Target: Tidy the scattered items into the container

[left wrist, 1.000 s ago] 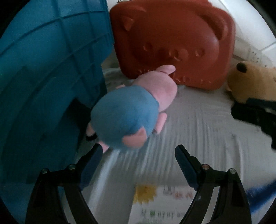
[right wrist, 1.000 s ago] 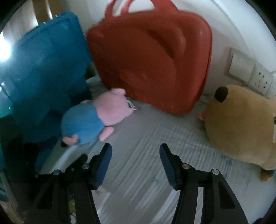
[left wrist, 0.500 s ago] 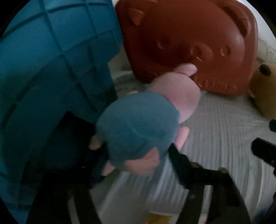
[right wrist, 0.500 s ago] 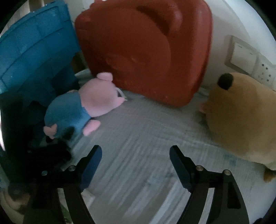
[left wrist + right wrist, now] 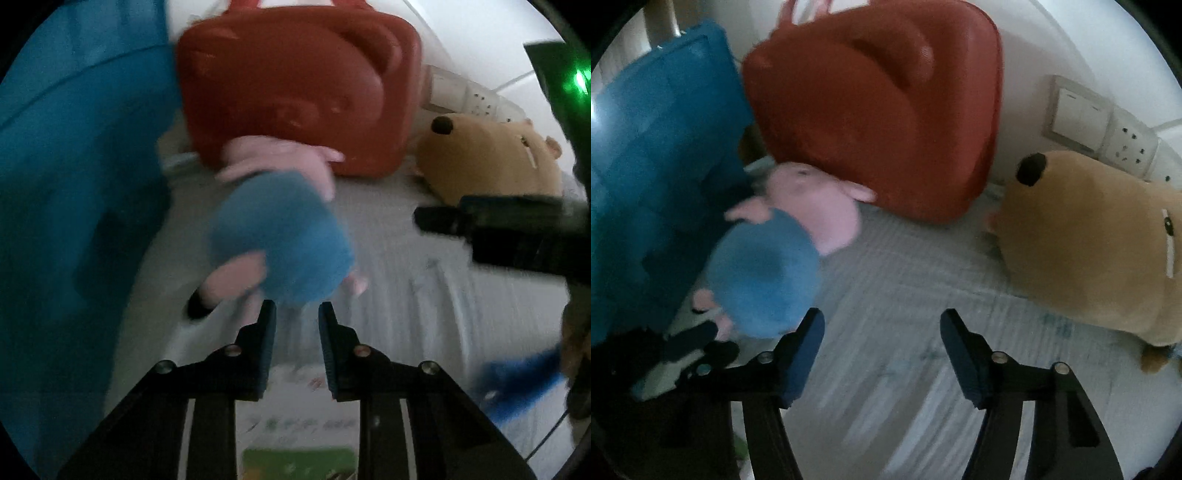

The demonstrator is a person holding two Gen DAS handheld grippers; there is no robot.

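My left gripper (image 5: 294,314) has its blue-padded fingers drawn close, a narrow gap between them, and the bottom edge of the pink pig plush toy in a blue fleece dress (image 5: 280,243) sits right at the tips. The view is blurred, so I cannot tell whether the pads actually pinch the fabric or only touch it. The plush appears raised off the grey-white striped bed sheet (image 5: 406,295), its pink head toward the red moulded bear-face carry case (image 5: 295,85) standing against the wall. The blue plastic ribbed storage bin (image 5: 74,184) fills the left side, just beside the plush.

My right gripper (image 5: 882,325) is spread wide and holds nothing; its left fingertip is just beside the blue dress of the plush (image 5: 764,273). To its right lies the tan brown plush bear with a black nose (image 5: 1089,240), apart from the fingers, below a white wall switch and socket plate (image 5: 1100,125).
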